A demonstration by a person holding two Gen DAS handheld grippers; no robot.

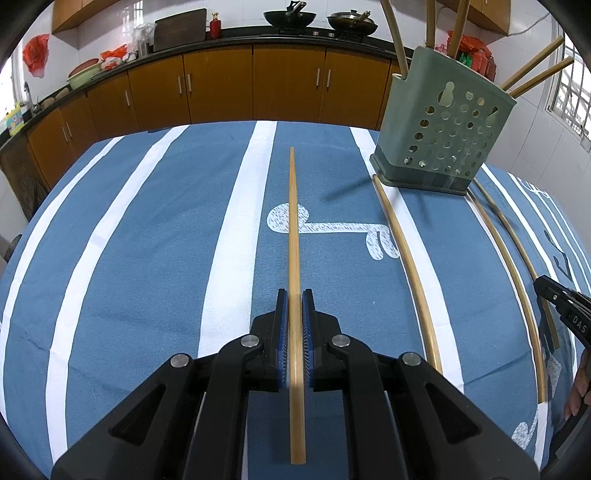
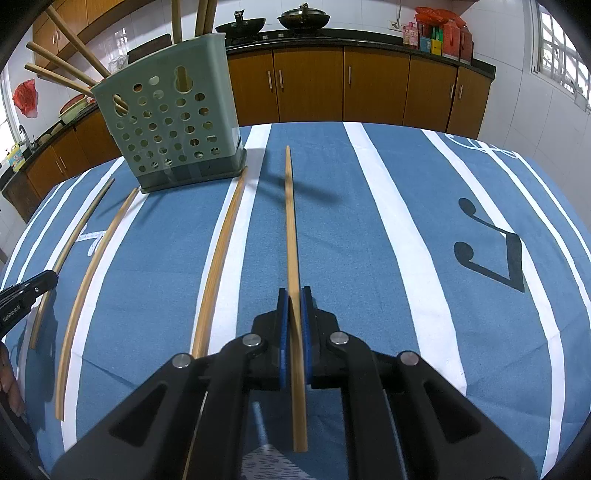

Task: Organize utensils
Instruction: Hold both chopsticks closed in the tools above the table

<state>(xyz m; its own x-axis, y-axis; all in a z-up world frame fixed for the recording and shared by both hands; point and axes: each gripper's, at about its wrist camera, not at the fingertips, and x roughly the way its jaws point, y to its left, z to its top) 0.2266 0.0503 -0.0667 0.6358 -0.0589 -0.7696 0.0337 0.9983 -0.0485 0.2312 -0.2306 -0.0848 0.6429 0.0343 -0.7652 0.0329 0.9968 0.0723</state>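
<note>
On striped blue tabletop (image 1: 129, 229), kitchen cabinets (image 1: 221, 85) at 12 | green holder (image 1: 439, 125) held chopsticks (image 1: 391, 33) | left claw (image 1: 294, 295) gripped chopstick (image 1: 293, 221) | right claw (image 2: 294, 293) gripped another chopstick (image 2: 290, 221)

Table with striped cloth, holder and loose chopsticks

The table (image 2: 406, 221) wears a blue cloth with white stripes and printed music notes; a green perforated holder (image 2: 173, 136) stands on it, with three chopsticks (image 2: 218, 266) lying flat beside its base.
</note>
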